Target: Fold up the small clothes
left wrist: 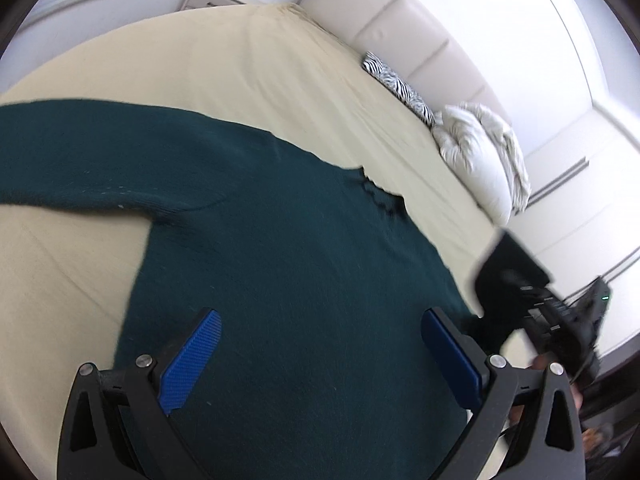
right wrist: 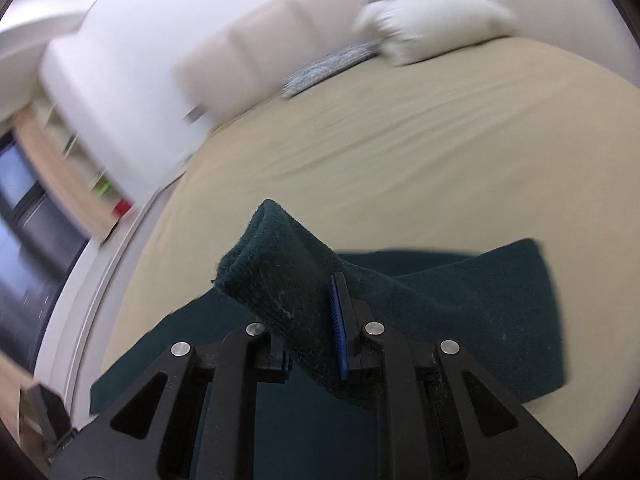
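A dark green knitted sweater [left wrist: 260, 248] lies spread on the beige bed sheet [left wrist: 200, 64], one sleeve stretched out to the left. My left gripper [left wrist: 320, 344] is open and empty, hovering over the sweater's body. In the right wrist view my right gripper [right wrist: 316, 320] is shut on the cuff end of a sleeve [right wrist: 276, 264] and holds it lifted above the rest of the sweater [right wrist: 500, 312]. My right gripper also shows at the right edge of the left wrist view [left wrist: 532, 304] as a dark blurred shape.
A white padded headboard [left wrist: 400, 12] runs along the far side of the bed. A zebra-print cushion [left wrist: 400, 88] and a white pillow with a blanket [left wrist: 480, 156] lie against it. The bed's edge and a shelf [right wrist: 80, 160] are at the left in the right wrist view.
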`<move>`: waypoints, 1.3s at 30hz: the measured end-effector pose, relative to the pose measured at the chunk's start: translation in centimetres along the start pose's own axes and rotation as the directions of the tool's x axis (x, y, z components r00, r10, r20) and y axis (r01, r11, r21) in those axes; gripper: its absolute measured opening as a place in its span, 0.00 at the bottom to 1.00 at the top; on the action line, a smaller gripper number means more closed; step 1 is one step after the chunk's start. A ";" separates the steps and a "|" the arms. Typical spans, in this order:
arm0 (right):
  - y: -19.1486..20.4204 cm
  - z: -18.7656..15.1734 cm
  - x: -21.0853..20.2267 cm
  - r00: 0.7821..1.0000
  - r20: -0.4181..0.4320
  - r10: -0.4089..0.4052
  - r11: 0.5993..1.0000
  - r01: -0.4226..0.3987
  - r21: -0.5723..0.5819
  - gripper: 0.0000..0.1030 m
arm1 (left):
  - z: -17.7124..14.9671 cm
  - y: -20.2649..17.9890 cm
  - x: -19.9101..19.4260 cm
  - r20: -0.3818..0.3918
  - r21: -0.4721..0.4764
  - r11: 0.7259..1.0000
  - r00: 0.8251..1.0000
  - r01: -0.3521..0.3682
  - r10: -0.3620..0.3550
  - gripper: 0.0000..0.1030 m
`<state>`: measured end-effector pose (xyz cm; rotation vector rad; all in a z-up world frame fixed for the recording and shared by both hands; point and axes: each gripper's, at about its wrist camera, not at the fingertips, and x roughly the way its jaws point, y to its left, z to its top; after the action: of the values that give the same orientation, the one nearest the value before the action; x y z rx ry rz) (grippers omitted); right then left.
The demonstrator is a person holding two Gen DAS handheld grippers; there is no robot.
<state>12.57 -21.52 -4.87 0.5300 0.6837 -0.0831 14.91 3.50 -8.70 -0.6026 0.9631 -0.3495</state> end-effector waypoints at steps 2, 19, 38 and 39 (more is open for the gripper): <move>2.7 -2.3 3.1 0.997 -0.061 0.036 0.999 -0.037 -0.016 0.15 | 0.4 1.0 0.3 -0.009 -0.030 0.999 1.000 0.017 -0.017 0.99; -6.3 -16.8 -3.4 0.968 -0.063 0.244 0.941 -0.221 0.255 0.59 | -1.0 -5.2 12.6 -0.220 0.036 0.999 0.974 -0.041 0.048 0.97; -21.5 -16.2 -7.0 0.971 0.056 0.233 0.796 -0.224 0.562 0.60 | 5.8 -6.2 11.1 -0.093 0.163 0.986 0.995 0.033 -0.018 0.08; -21.6 -15.9 -6.8 0.969 0.047 0.244 0.790 -0.227 0.570 0.60 | 6.0 -5.9 11.4 -0.094 0.168 0.985 0.996 0.024 -0.008 0.08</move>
<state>-7.15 -33.06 -20.44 1.2016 0.6098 -0.0443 25.95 -5.30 -9.99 -0.4423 1.0064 -0.4723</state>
